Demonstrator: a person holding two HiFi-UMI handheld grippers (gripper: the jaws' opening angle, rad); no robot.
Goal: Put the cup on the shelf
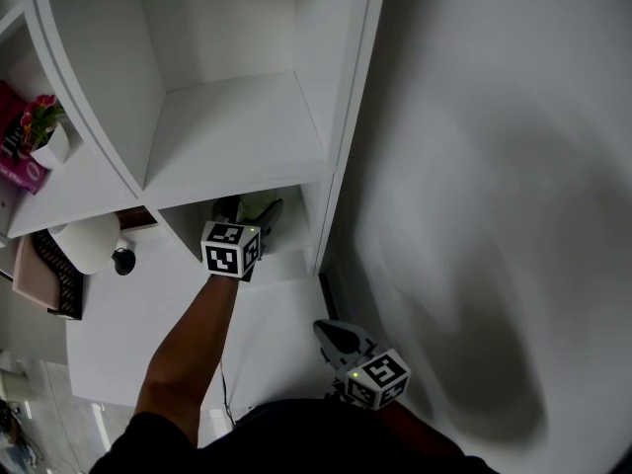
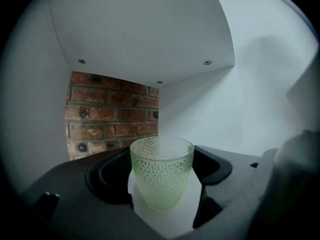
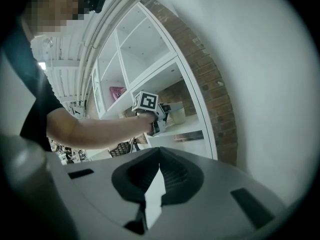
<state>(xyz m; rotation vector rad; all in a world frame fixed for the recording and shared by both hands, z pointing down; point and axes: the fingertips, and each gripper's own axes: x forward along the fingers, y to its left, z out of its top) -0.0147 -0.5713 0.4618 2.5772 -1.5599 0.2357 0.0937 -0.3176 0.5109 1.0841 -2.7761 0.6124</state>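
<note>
Far left: pot of flowers point(image 1: 47, 131) on a neighbouring board, well apart from the work. No bearing on the move.

Left gripper point(image 2: 162, 154) was inside a lower compartment of the shelf point(image 1: 237, 136). Its jaws were closed on the cup point(image 2: 161, 179), one on each side, meeting it near the rim.
- Cup: green dimpled glass, upright, tapering toward the base.
- The base looked to be at or just above the white floor of the compartment. Could not tell which.
- Brick wall point(image 2: 112, 114) lay well behind the cup. The head view placed the cup near the front edge of the compartment.

Risks, as judged:
1. If the base was not fully down, letting go would drop the glass, and it might tip or roll.
2. The taper left grip only near the rim, so the cup could slide down or pivot between the jaws.
3. The cup sat close to the front edge. Backing out with one jaw touching it would drag it off. Jaws should open wide first, then pull straight back.

Right gripper point(image 3: 160, 154): jaws together with nothing between them, low beside the person and well apart from the shelf. No hazard seen there.
</note>
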